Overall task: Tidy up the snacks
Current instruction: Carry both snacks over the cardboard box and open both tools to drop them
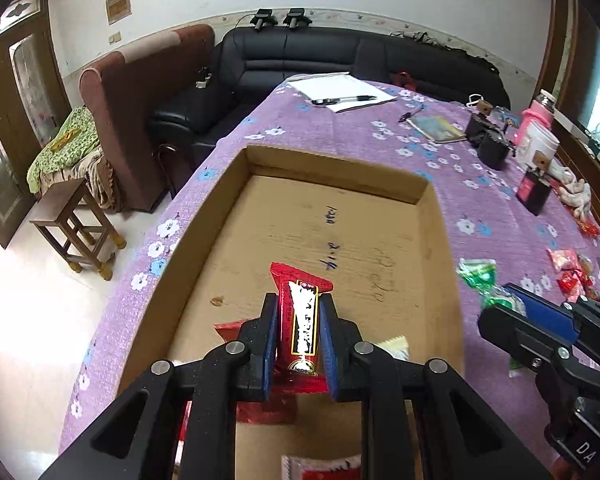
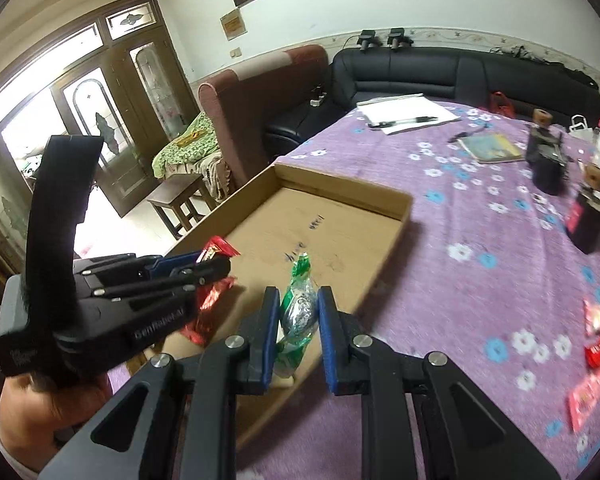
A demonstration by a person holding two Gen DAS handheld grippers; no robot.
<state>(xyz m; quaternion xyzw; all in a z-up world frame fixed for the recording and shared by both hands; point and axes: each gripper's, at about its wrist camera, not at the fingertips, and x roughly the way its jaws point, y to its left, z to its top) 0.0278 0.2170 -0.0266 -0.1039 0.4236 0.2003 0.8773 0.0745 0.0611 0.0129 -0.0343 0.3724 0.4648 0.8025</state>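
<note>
Left gripper [image 1: 299, 334]: clamped on a red snack bar [image 1: 302, 328], held above the near end of the cardboard box [image 1: 440, 216].
Right gripper [image 2: 299, 334]: pinching a green candy [image 2: 298, 312] over the box's near right edge.
Doing it well: I'd lower both well inside the walls before letting go.
Box contents: a few red packets [image 1: 230, 328] and a pale one at the near end; far end bare.
Left out: red snacks [image 2: 598, 354] on the purple tablecloth [image 2: 460, 300], right.

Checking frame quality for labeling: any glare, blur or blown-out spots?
Left wrist view: glare whites out the label of the red snack; floor by the stool overexposed. Right wrist view: red snacks at the right edge are smeared; door glass blown out.
</note>
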